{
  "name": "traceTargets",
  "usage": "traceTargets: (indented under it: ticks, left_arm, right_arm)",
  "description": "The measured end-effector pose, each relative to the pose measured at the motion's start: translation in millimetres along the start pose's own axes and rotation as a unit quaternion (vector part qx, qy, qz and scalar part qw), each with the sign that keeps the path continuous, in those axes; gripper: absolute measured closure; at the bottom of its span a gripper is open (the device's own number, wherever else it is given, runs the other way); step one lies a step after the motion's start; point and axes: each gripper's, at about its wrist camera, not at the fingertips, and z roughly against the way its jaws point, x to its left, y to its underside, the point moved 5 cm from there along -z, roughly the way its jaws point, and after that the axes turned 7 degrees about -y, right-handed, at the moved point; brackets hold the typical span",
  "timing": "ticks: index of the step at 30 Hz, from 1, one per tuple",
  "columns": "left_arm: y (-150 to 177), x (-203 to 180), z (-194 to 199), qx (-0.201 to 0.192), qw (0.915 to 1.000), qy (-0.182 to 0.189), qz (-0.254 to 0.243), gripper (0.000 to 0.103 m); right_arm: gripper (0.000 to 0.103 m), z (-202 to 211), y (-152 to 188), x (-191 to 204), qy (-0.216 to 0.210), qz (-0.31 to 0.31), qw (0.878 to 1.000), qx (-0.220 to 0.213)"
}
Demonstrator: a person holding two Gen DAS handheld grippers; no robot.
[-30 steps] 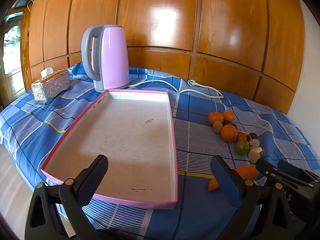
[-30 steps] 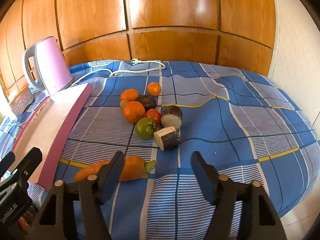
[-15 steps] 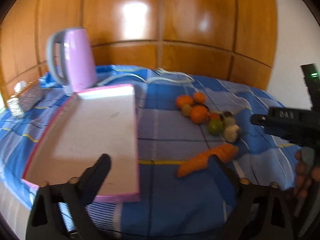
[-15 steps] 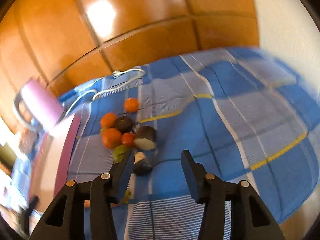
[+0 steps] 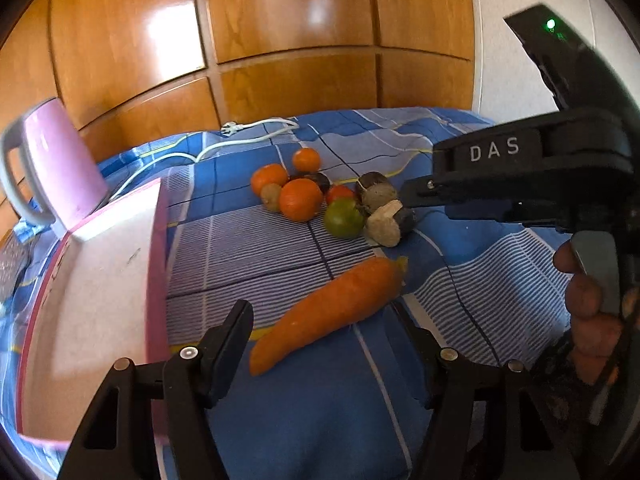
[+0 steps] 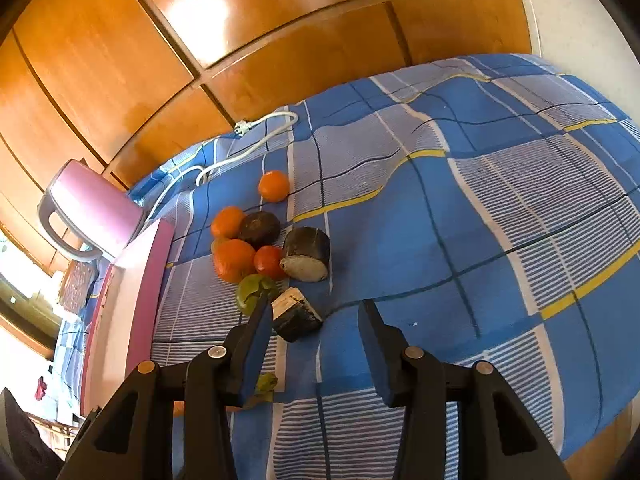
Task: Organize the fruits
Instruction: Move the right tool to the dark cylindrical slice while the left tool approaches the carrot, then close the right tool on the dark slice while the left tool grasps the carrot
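Fruits heaped right of tray | carrot between left gripper jaws, wide, untouched | right gripper jaws wide by cut piece

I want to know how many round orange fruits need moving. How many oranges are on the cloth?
3. One orange lies farthest back, one at the cluster's left rear, and the largest in front beside the green fruit. More may hide behind them.

Right gripper agape near fruit pile
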Motion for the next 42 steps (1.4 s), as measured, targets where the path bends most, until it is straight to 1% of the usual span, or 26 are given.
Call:
traceTargets:
  ticks: [2, 7, 10, 11, 12, 13, 16, 20, 23, 25, 26, 27, 28, 29, 33, 35, 37, 40, 42]
  left_arm:
    - [-4.4, -3.1, -5.4, -0.001, 1.0000, 0.005, -0.008, 0.033]
    - [-10.3, -5.7, -17.8, 0.000, 0.9995, 0.016, -0.028, 0.028]
    - [-7.4, -7.6, -29.7, 0.018, 0.9992, 0.028, -0.022, 0.028]
    - [-5.3, -8.1, -32.1, 0.022, 0.9990, 0.032, -0.020, 0.029]
    - [-4.7, -8.2, -32.2, 0.021, 0.9990, 0.037, -0.015, 0.034]
    - [-4.6, -7.5, -32.0, 0.019, 0.9988, 0.045, -0.008, 0.035]
    - [-4.2, -7.1, -32.4, 0.022, 0.9987, 0.047, 0.000, 0.035]
    - [-4.4, -2.4, -34.6, 0.029, 0.9980, 0.052, 0.020, 0.036]
    - [-4.2, -2.4, -34.5, 0.028, 0.9980, 0.052, 0.021, 0.037]
    - [-3.5, -0.2, -32.5, 0.027, 0.9983, 0.045, 0.026, 0.045]
    - [-3.0, 2.5, -31.4, 0.026, 0.9982, 0.043, 0.032, 0.057]
    - [-2.2, 6.2, -30.3, 0.028, 0.9976, 0.047, 0.042, 0.072]
    - [-1.5, 10.9, -30.0, 0.032, 0.9962, 0.057, 0.058, 0.074]
    - [-1.2, 12.9, -30.2, 0.034, 0.9955, 0.061, 0.064, 0.075]
    - [-1.5, 8.5, -29.8, 0.031, 0.9966, 0.054, 0.054, 0.074]
    - [-2.4, 9.0, -31.6, 0.030, 0.9961, 0.058, 0.060, 0.073]
    - [-3.7, 10.6, -34.1, 0.030, 0.9954, 0.063, 0.065, 0.070]
    - [-6.0, 9.8, -35.9, 0.030, 0.9946, 0.073, 0.067, 0.060]
    - [-7.4, 6.9, -35.8, 0.029, 0.9944, 0.080, 0.063, 0.050]
  right_arm:
    - [0.058, -6.3, 0.4, 3.4, -0.004, 0.003, 1.000, 0.008]
    - [0.058, -20.2, 0.2, 8.0, 0.002, 0.010, 1.000, 0.023]
    - [0.058, -32.0, -0.2, 7.0, 0.006, 0.007, 0.999, 0.039]
    - [0.058, -36.6, 0.9, 6.3, 0.011, 0.008, 0.999, 0.047]
    - [0.057, -38.4, 1.1, 6.7, 0.011, 0.009, 0.999, 0.049]
    - [0.057, -39.2, 0.5, 8.8, 0.017, 0.019, 0.999, 0.045]
    - [0.058, -41.3, 1.4, 10.6, 0.027, 0.030, 0.998, 0.047]
    - [0.058, -42.3, 2.2, 7.9, 0.024, 0.023, 0.998, 0.052]
    - [0.058, -43.9, 2.6, 9.5, 0.028, 0.028, 0.998, 0.053]
    - [0.058, -43.9, 3.3, 12.1, 0.033, 0.036, 0.997, 0.051]
    - [0.058, -42.8, 3.5, 12.2, 0.034, 0.037, 0.998, 0.049]
    - [0.060, -41.4, 3.2, 11.9, 0.033, 0.035, 0.998, 0.048]
    - [0.064, -40.1, 2.7, 10.7, 0.029, 0.031, 0.998, 0.046]
    - [0.065, -39.9, 2.2, 10.2, 0.025, 0.028, 0.998, 0.046]
    - [0.066, -40.8, 2.6, 11.3, 0.028, 0.032, 0.998, 0.047]
    - [0.066, -41.4, 2.8, 11.5, 0.028, 0.032, 0.998, 0.049]
    - [0.066, -41.5, 2.6, 10.5, 0.025, 0.028, 0.998, 0.049]
    - [0.066, -41.6, 2.3, 9.3, 0.021, 0.023, 0.998, 0.050]
    - [0.066, -41.6, 2.5, 9.5, 0.022, 0.022, 0.998, 0.049]
